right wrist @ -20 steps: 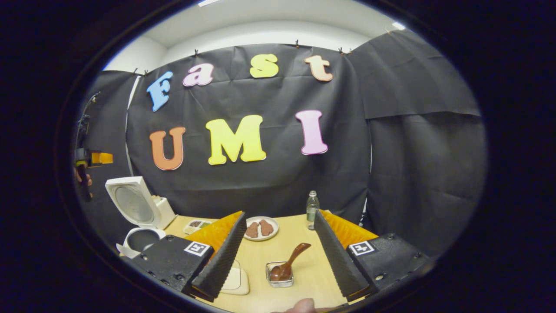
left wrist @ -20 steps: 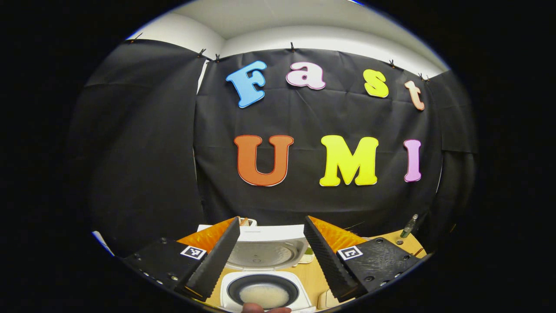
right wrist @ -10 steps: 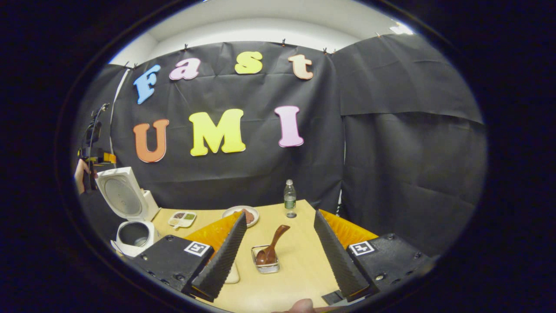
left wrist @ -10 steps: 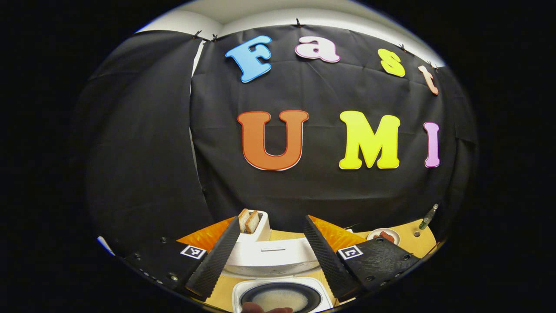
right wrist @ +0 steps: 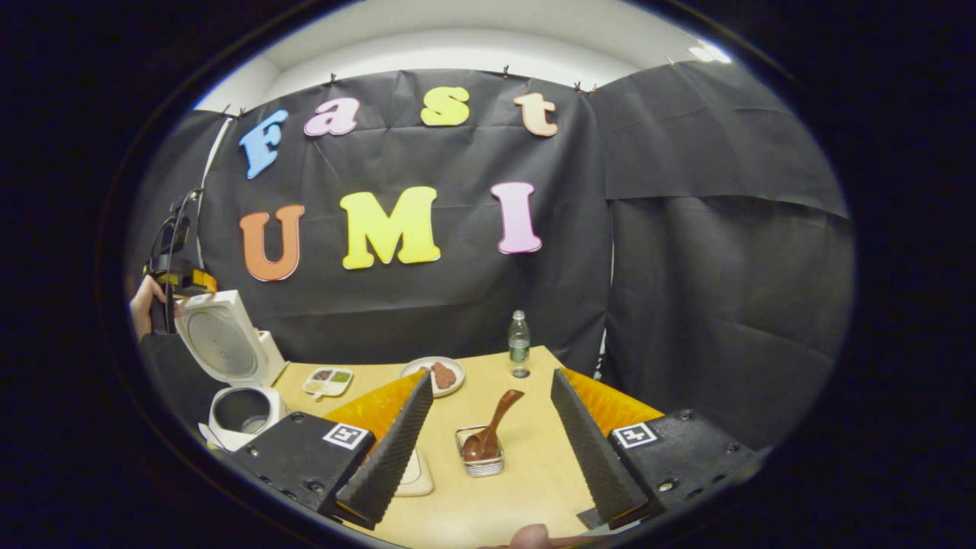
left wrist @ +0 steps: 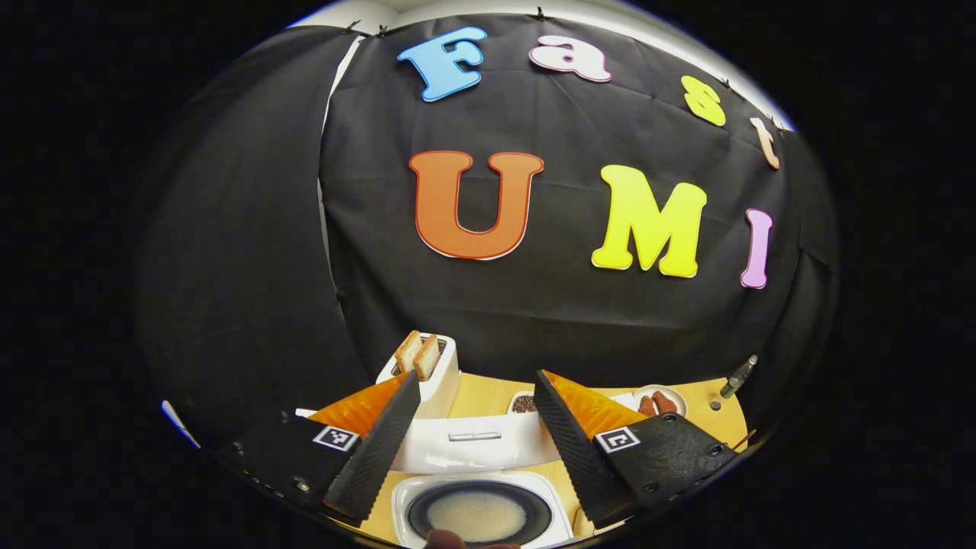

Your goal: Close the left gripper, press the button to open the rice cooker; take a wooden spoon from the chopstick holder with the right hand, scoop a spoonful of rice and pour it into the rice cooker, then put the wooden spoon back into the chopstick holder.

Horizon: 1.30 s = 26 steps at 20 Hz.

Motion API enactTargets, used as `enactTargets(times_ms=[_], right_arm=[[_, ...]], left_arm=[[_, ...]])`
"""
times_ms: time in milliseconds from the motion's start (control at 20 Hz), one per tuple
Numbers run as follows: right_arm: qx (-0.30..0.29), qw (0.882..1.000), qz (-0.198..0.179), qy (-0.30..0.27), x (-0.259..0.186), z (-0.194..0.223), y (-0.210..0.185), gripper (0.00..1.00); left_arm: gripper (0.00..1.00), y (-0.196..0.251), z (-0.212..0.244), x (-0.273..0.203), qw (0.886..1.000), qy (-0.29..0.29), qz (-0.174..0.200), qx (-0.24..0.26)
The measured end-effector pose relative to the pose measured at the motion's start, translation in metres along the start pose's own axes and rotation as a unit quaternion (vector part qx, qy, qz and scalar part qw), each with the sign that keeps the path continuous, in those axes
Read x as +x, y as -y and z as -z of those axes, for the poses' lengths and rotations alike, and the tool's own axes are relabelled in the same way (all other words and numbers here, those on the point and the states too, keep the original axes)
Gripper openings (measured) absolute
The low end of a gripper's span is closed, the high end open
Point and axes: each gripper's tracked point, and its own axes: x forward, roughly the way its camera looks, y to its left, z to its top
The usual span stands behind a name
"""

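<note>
Left gripper view: the left tongs [left wrist: 474, 450] are spread wide and hold nothing, poised above the open rice cooker [left wrist: 482, 512]. Its raised lid [left wrist: 476, 453] stands between the two fingers; the dark inner pot below holds a pale layer of rice [left wrist: 476, 516]. Behind the rice cooker stands a white toaster [left wrist: 428, 375] with two slices of bread; to the cooker's right, farther back, lie a plate [left wrist: 660, 399] and a bottle [left wrist: 738, 377] on the wooden surface [left wrist: 488, 395].

Right gripper view: the right tongs [right wrist: 492, 442] are likewise wide and empty, above the surface. The rice cooker [right wrist: 244, 409] sits at far left, lid up. Well to its right, between the fingers, the wooden spoon [right wrist: 492, 433] leans in the chopstick holder [right wrist: 480, 460]. Beyond the holder stand a plate [right wrist: 435, 375] and a bottle [right wrist: 519, 345]. Above the cooker's lid, a hand [right wrist: 145, 303] holds the other tongs; their opening cannot be told here.
</note>
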Motion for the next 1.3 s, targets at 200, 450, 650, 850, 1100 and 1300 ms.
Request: enactTargets(times_ms=[200, 450, 650, 850, 1100, 1300], right_arm=[[-0.004, 0.999, -0.034, 0.000, 0.008, 0.000, -0.017, 1.00], [-0.012, 0.997, -0.073, -0.010, 0.009, 0.008, -0.029, 1.00], [-0.026, 0.995, -0.098, -0.017, 0.005, 0.018, -0.035, 0.99], [-0.034, 0.992, -0.120, -0.033, -0.001, 0.032, -0.041, 0.99], [-0.044, 0.988, -0.140, -0.052, -0.001, 0.047, -0.042, 0.99], [-0.047, 0.985, -0.154, -0.063, 0.005, 0.054, -0.045, 1.00]], left_arm=[[0.97, 0.005, 0.019, -0.025, 1.000, -0.022, 0.005, 0.002], [0.97, 0.021, 0.065, -0.063, 0.998, -0.062, 0.021, -0.006], [0.96, 0.029, 0.125, -0.088, 0.993, -0.110, 0.020, -0.030], [0.96, 0.033, 0.179, -0.104, 0.988, -0.144, 0.010, -0.053], [0.96, 0.033, 0.232, -0.112, 0.978, -0.194, -0.001, -0.072], [0.97, 0.031, 0.265, -0.115, 0.971, -0.228, -0.015, -0.074]])
